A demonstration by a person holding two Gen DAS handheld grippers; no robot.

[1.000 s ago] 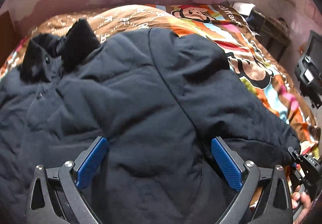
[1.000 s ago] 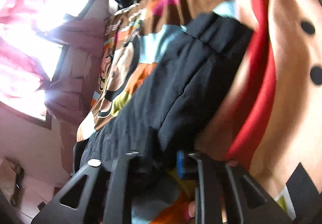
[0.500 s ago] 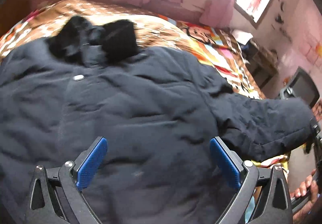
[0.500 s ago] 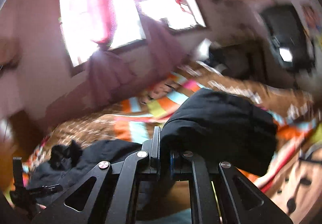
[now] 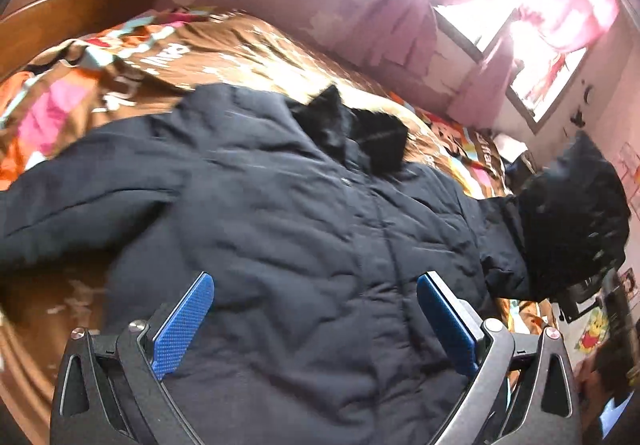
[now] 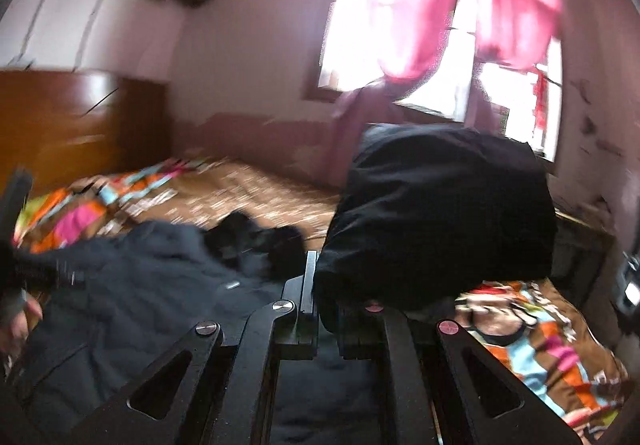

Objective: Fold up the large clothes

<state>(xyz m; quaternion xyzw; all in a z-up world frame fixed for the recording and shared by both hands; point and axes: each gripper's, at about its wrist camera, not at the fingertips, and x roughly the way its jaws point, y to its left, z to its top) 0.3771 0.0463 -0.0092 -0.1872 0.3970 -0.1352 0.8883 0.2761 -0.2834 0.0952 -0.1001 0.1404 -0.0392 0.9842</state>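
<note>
The right gripper [image 6: 326, 309], its jaws pressed together on the cuff of the sleeve [image 6: 436, 213], is lifting it, probably to fold it inward over the dark navy padded jacket [image 5: 288, 229] lying on the colourful patterned bedspread [image 5: 132, 61], while the left gripper [image 5: 316, 325] is hovering spread and empty above it.

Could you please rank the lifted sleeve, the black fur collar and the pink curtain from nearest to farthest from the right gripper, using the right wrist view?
1. Lifted sleeve: clamped in the right gripper, just right of its fingers.
2. Black fur collar: left, lying on the bed.
3. Pink curtain: top, at the window.
</note>
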